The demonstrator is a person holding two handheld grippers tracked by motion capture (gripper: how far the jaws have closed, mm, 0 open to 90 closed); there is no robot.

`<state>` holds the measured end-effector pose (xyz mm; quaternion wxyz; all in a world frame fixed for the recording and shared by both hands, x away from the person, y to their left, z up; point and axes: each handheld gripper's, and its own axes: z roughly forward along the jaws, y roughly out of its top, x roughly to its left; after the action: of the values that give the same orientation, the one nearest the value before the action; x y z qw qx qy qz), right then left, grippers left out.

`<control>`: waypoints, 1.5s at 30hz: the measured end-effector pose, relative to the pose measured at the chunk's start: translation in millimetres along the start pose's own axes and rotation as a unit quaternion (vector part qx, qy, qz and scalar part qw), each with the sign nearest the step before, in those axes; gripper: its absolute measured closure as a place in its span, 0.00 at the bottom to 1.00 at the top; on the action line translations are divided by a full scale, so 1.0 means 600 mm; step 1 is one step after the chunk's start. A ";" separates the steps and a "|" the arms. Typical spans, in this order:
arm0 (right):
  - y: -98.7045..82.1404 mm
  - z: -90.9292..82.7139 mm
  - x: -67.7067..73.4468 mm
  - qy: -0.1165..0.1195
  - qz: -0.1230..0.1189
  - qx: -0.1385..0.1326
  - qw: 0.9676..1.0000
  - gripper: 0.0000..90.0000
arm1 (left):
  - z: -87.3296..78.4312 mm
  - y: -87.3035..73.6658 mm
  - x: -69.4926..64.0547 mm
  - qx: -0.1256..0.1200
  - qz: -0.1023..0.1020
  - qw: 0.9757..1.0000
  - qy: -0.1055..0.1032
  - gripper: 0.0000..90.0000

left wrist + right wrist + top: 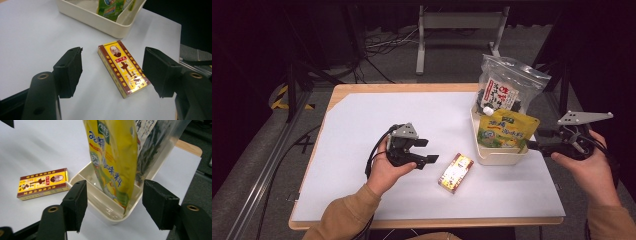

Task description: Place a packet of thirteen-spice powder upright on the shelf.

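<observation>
A: Where's the yellow box (455, 172)?
B: Flat on the white sheet (362, 130), just ahead of the left gripper (424, 151); both grippers gape, empty.
A: And the right gripper (534, 145)?
B: Beside the cream bin (497, 156); pouch bottoms hidden inside.

A yellow box (455, 172) with a dark red border and a small portrait lies flat on the white tabletop. It lies just beside the cream bin (499, 156), not touching it.
</observation>
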<state>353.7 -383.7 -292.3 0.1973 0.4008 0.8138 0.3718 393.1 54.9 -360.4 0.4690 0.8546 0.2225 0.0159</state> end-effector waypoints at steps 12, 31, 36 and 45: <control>-0.036 0.000 0.019 -0.010 0.028 -0.009 1.000 0.41 | 0.027 0.004 -0.015 0.040 0.002 0.999 -0.020 0.34; -0.063 0.010 0.039 -0.003 0.037 -0.034 0.999 0.39 | 0.097 -0.011 -0.039 0.090 -0.005 0.995 -0.033 0.25; -0.066 0.008 0.039 -0.004 0.039 -0.038 0.998 0.38 | 0.116 -0.019 -0.041 0.102 -0.019 0.994 -0.033 0.21; -0.068 0.005 0.040 -0.007 0.039 -0.041 0.998 0.38 | 0.137 -0.032 -0.043 0.112 -0.038 0.992 -0.032 0.20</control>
<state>320.6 -379.8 -325.9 0.2045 0.4263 0.7805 0.4091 382.1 -12.0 -417.1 0.3775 0.8926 0.2406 -0.0543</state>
